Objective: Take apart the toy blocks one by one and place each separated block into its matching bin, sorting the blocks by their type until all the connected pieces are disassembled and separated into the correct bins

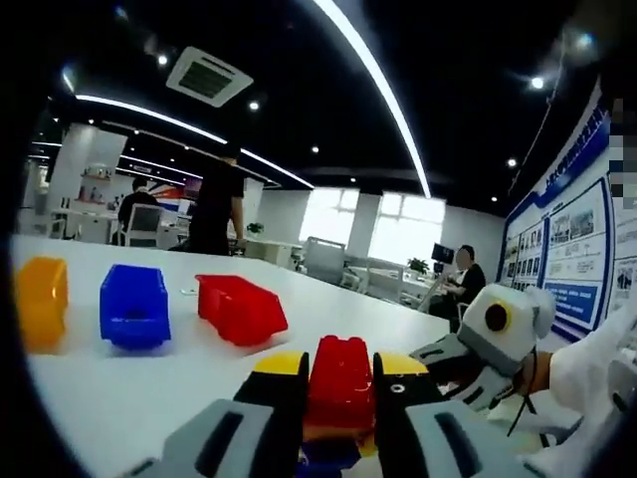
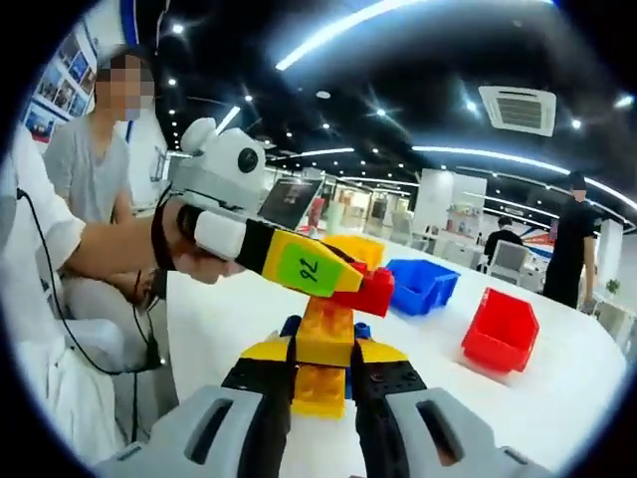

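Note:
A stack of toy blocks is held above the white table (image 1: 149, 398) between both grippers. In the left gripper view, my left gripper (image 1: 340, 370) is shut on the red block (image 1: 340, 393) at the stack's top, with yellow and blue pieces (image 1: 328, 453) below. The right gripper (image 1: 450, 360) reaches in from the right. In the right gripper view, my right gripper (image 2: 324, 355) is shut on the yellow block (image 2: 320, 386). The left gripper (image 2: 343, 281) comes from the left and clamps the red block (image 2: 374, 295). Blue studs (image 2: 291, 326) show behind.
Three bins lie in a row on the table: yellow bin (image 1: 40, 299) (image 2: 360, 249), blue bin (image 1: 134, 304) (image 2: 418, 284), red bin (image 1: 239, 309) (image 2: 503, 329). A person in grey (image 2: 95, 159) stands close on the left. Other people (image 1: 214, 204) and desks are far behind.

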`<state>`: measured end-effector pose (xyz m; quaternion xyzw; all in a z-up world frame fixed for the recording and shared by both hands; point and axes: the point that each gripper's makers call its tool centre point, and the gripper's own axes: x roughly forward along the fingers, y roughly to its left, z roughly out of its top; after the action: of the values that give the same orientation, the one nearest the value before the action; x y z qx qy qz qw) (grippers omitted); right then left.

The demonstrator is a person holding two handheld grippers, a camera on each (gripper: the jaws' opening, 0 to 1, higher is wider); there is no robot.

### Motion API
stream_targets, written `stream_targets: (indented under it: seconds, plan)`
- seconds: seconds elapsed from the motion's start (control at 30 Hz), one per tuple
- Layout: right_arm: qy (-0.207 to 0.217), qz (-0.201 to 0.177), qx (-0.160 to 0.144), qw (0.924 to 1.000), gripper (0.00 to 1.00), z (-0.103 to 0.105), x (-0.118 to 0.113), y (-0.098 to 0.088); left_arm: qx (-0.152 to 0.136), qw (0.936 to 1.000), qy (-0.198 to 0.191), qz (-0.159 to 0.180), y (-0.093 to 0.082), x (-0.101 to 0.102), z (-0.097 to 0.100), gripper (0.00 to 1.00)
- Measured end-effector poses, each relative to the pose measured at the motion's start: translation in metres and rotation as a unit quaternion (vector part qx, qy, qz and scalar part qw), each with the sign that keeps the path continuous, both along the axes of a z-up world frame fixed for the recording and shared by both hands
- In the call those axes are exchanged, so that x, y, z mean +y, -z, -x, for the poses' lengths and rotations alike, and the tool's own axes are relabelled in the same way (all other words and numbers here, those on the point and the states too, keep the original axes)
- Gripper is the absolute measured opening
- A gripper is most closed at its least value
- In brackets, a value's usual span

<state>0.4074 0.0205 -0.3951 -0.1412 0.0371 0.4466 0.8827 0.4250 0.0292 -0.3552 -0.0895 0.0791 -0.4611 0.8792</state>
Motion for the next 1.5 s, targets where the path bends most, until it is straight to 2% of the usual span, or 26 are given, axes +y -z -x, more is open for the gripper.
stream_targets:
  seconds: [0.2, 0.33, 0.5, 0.6, 0.77, 0.8, 0.9, 0.93, 1.0, 1.17, 1.23, 1.27, 1.3, 1.37, 1.4, 1.43, 1.5]
  plan:
    - [-0.003, 0.003, -0.005, 1.0, 0.24, 0.002, 0.002, -0.001, -0.014, 0.9998, -0.011, -0.003, -0.012, -0.004, -0.018, 0.27]
    - [-0.004, 0.001, -0.005, 1.0, 0.24, 0.002, 0.002, 0.0, -0.023, 0.9996, -0.015, -0.005, -0.028, -0.014, -0.046, 0.27]
    - [-0.006, -0.002, 0.0, 1.0, 0.24, 0.002, 0.002, 0.0, -0.029, 0.9994, -0.015, -0.013, -0.047, -0.039, -0.092, 0.27]
    - [-0.006, -0.002, 0.002, 1.0, 0.24, 0.002, 0.001, 0.0, -0.031, 0.9989, -0.015, -0.032, -0.052, -0.062, -0.131, 0.27]
    - [-0.008, 0.0, 0.004, 1.0, 0.24, 0.003, 0.001, 0.0, -0.023, 0.9985, -0.028, -0.042, -0.046, -0.09, -0.186, 0.27]
    - [-0.008, 0.0, 0.004, 1.0, 0.24, 0.003, 0.001, 0.0, -0.016, 0.9983, -0.036, -0.044, -0.041, -0.093, -0.199, 0.27]
    - [-0.01, 0.001, 0.005, 0.9999, 0.24, 0.003, 0.002, 0.0, -0.018, 0.9957, -0.063, -0.066, -0.03, -0.098, -0.227, 0.27]
    - [-0.012, 0.001, 0.005, 0.9999, 0.24, 0.003, 0.003, 0.0, -0.01, 0.9936, -0.084, -0.075, -0.02, -0.1, -0.248, 0.27]
    - [-0.014, 0.002, 0.006, 0.9999, 0.24, 0.004, 0.005, 0.0, 0.001, 0.992, -0.107, -0.066, -0.014, -0.101, -0.264, 0.27]
    - [-0.018, 0.004, 0.005, 0.9998, 0.24, 0.006, 0.008, 0.0, 0.025, 0.9876, -0.122, -0.096, 0.007, -0.104, -0.282, 0.28]
    - [-0.019, 0.005, 0.005, 0.9998, 0.24, 0.007, 0.009, 0.001, 0.022, 0.9857, -0.131, -0.104, 0.01, -0.103, -0.284, 0.28]
    - [-0.02, 0.005, 0.005, 0.9998, 0.24, 0.008, 0.01, 0.001, 0.012, 0.9848, -0.134, -0.11, 0.009, -0.102, -0.284, 0.28]
    - [-0.02, 0.005, 0.004, 0.9998, 0.24, 0.008, 0.01, 0.001, -0.002, 0.985, -0.133, -0.111, 0.007, -0.103, -0.282, 0.32]
    - [-0.02, 0.004, 0.005, 0.9998, 0.24, 0.008, 0.01, 0.001, -0.008, 0.987, -0.117, -0.109, 0.003, -0.106, -0.276, 0.59]
    - [-0.02, 0.004, 0.005, 0.9998, 0.24, 0.008, 0.009, 0.001, -0.017, 0.9886, -0.107, -0.104, -0.002, -0.107, -0.273, 0.68]
    - [-0.02, 0.003, 0.005, 0.9998, 0.24, 0.008, 0.009, 0.001, -0.029, 0.9889, -0.105, -0.102, -0.008, -0.105, -0.27, 0.71]
    - [-0.02, 0.002, 0.005, 0.9998, 0.24, 0.008, 0.01, 0.001, -0.051, 0.989, -0.105, -0.091, -0.026, -0.095, -0.259, 0.71]
